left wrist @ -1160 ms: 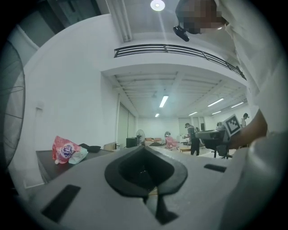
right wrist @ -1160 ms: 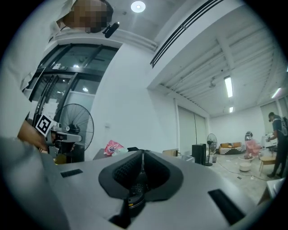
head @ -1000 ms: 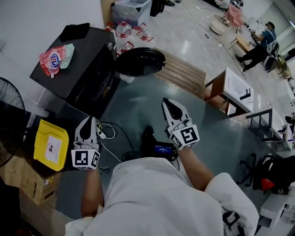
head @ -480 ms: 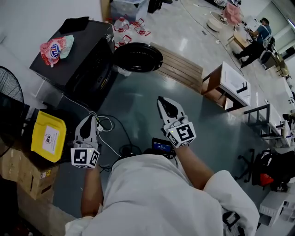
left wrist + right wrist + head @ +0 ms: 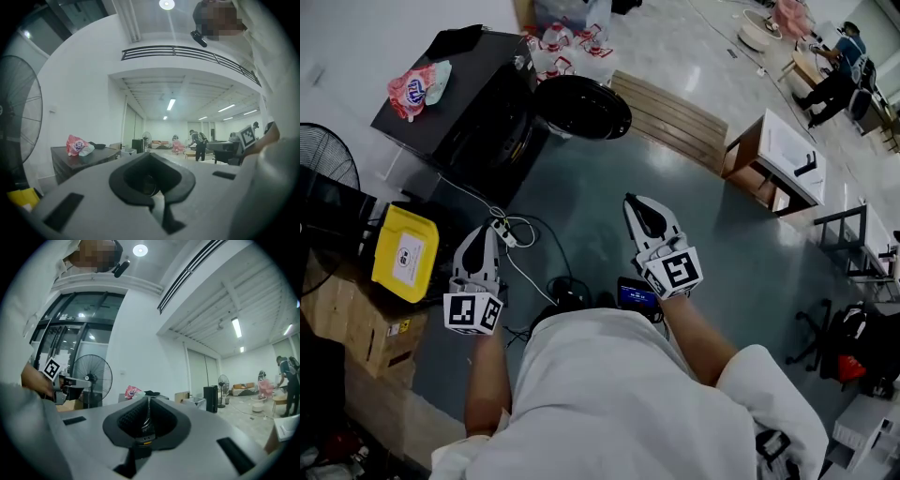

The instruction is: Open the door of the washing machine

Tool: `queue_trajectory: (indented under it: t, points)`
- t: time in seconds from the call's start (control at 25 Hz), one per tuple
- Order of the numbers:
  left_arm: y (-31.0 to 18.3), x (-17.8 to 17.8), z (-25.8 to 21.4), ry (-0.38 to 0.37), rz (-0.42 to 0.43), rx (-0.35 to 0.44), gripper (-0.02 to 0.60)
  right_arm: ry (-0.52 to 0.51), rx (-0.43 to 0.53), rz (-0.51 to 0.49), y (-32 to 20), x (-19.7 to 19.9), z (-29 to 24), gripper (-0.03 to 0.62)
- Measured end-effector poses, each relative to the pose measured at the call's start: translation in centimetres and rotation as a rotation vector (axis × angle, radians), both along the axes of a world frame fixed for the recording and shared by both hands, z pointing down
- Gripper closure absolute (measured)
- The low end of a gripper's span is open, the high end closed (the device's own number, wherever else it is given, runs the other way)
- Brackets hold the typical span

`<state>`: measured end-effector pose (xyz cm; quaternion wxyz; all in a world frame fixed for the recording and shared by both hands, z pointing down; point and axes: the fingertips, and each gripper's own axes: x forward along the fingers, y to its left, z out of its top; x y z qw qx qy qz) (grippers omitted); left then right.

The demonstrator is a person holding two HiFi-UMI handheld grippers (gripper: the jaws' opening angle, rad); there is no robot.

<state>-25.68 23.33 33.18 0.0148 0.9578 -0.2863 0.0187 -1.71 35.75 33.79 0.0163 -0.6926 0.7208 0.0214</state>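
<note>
The washing machine (image 5: 469, 94) stands at the upper left of the head view, a black box with a pink bag (image 5: 417, 89) lying on its top. Its front faces the grey floor (image 5: 591, 216) where the person stands. Just beside that front is a round black shape (image 5: 581, 106) with a raised rim. It may be the door swung wide, or a separate basin; the head view does not settle which, and neither gripper view shows the front clearly.

The left gripper (image 5: 479, 236) is held level near a yellow box (image 5: 405, 253) and a power strip (image 5: 502, 230) on the floor. Its jaws are clenched together with nothing between them. The right gripper (image 5: 639, 204) is out over bare floor, also pointing level, and its jaws are likewise pressed together and empty. Both are well apart from the machine, and neither touches anything.

As for progress, no contact with the door is being made at this moment. If the round shape is the door, the opening is already done and the 2 grippers have nothing left to do but stand clear. If it is not, then the whole job is still ahead: approach the front, part 1 pair of jaws, catch the door's edge or handle, and swing it out.
</note>
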Motion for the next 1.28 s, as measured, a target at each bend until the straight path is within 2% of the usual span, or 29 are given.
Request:
queue_trajectory:
  t: [0.32,0.52,0.8,0.96,1.28]
  points:
    - [5.1,-1.0,1.9,-0.037,-0.061,-0.038,0.572,-0.036,-0.019,-0.046,3.7,-0.1,2.7,0.554]
    - [6.3,-1.6,2.7,-0.044,-0.060,-0.047,0.572,-0.058,-0.018,-0.028,4.4,-0.5,3.4,0.554]
    - [5.0,-1.5,1.9,-0.024,-0.009,-0.039,0.572,-0.031,-0.019,-0.003,4.1,-1.5,2.3,0.554]
    - [3.9,-2.1,1.4,-0.041,0.017,-0.010,0.572,-0.022,-0.016,0.015,3.1,-2.5,1.6,0.554]
    - [1.4,-4.7,1.5,-0.030,0.015,-0.012,0.572,-0.017,-0.023,0.041,0.6,-4.6,1.6,0.560]
